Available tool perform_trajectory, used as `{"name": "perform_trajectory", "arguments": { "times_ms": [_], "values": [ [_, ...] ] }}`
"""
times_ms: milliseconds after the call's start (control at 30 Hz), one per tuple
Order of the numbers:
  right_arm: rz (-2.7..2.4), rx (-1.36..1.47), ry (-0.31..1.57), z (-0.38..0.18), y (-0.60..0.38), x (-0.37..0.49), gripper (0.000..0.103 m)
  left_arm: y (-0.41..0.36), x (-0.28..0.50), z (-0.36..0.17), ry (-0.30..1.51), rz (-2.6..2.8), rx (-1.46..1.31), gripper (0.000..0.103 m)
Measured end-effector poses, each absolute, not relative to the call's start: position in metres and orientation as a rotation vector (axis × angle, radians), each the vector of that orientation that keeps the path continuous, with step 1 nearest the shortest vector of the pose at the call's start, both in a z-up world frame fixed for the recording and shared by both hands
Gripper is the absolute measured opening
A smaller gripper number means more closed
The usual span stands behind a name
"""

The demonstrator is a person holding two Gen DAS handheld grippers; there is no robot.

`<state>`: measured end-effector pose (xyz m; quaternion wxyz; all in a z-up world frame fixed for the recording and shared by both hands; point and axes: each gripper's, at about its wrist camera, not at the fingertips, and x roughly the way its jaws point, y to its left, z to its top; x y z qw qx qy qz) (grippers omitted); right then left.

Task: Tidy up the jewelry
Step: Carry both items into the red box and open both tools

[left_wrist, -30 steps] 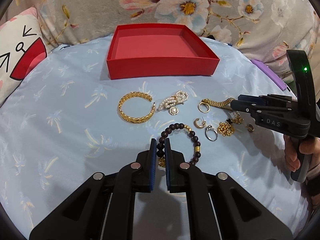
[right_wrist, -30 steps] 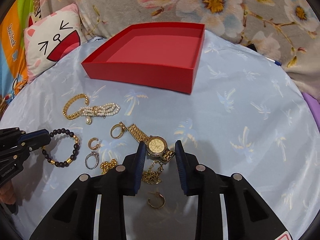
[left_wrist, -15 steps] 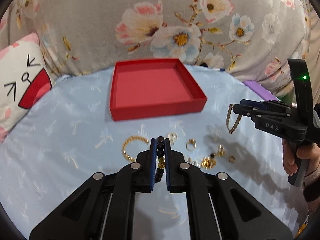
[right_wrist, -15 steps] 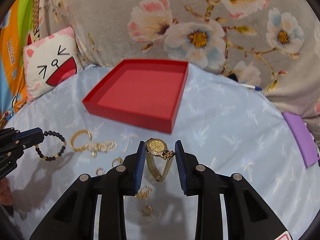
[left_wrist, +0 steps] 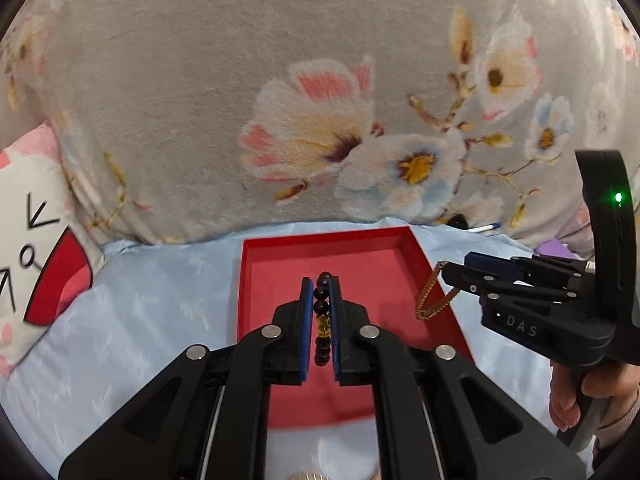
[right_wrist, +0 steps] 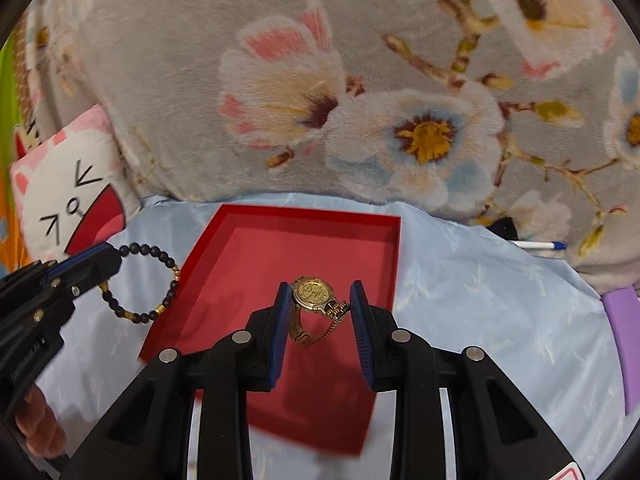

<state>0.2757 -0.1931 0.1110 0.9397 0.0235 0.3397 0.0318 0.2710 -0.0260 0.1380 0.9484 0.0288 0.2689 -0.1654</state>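
My left tongs (left_wrist: 320, 312) are pressed together on the bead bracelet (left_wrist: 322, 320), which hangs between the pads over the red tray (left_wrist: 280, 264). My right tongs (right_wrist: 318, 312) pinch the gold watch (right_wrist: 314, 294) by its case, the band looping down under it above the tray floor. In the right view the bracelet (right_wrist: 144, 280) seems to hang at the tray's left rim, though the fisheye may mislead me. To do this well I should bring the left tongs further inside the rim before letting go, lower both pieces close to the floor so they don't bounce, set them apart so band and beads don't tangle, then spread the tongs gently.
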Motion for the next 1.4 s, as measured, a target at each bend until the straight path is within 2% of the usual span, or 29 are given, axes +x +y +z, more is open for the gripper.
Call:
{"name": "perform_trajectory", "arguments": {
  "times_ms": [300, 600, 667, 700, 733, 800, 967, 1067, 1167, 1400],
  "values": [
    [0.013, 0.076, 0.786, 0.075, -0.193, 0.376, 0.028, -0.038, 0.384, 0.093, 0.652, -0.262, 0.03, 0.007],
    [-0.046, 0.027, 0.894, 0.044, -0.202, 0.401, 0.029, -0.046, 0.414, 0.07, 0.69, -0.209, 0.075, 0.008],
    [-0.045, 0.026, 0.886, 0.044, -0.204, 0.4, 0.03, -0.046, 0.415, 0.068, 0.69, -0.196, 0.069, 0.012],
    [-0.047, 0.023, 0.882, 0.045, -0.204, 0.399, 0.03, -0.046, 0.415, 0.068, 0.688, -0.194, 0.071, 0.025],
    [-0.045, 0.024, 0.876, 0.046, -0.205, 0.399, 0.033, -0.047, 0.413, 0.068, 0.679, -0.183, 0.077, 0.042],
    [-0.036, 0.03, 0.855, 0.049, -0.207, 0.395, 0.038, -0.046, 0.408, 0.068, 0.645, -0.168, 0.09, 0.053],
    [-0.024, 0.03, 0.803, 0.06, -0.205, 0.377, 0.046, -0.045, 0.392, 0.072, 0.62, -0.172, 0.099, 0.055],
    [0.002, 0.044, 0.778, 0.069, -0.206, 0.352, 0.048, -0.039, 0.37, 0.079, 0.603, -0.184, 0.099, 0.06],
    [0.021, 0.067, 0.747, 0.078, -0.212, 0.318, 0.052, -0.027, 0.344, 0.086, 0.589, -0.197, 0.093, 0.065],
    [0.049, 0.083, 0.714, 0.082, -0.226, 0.221, 0.055, 0.005, 0.263, 0.091, 0.56, -0.19, 0.131, 0.073]
  ]
}}
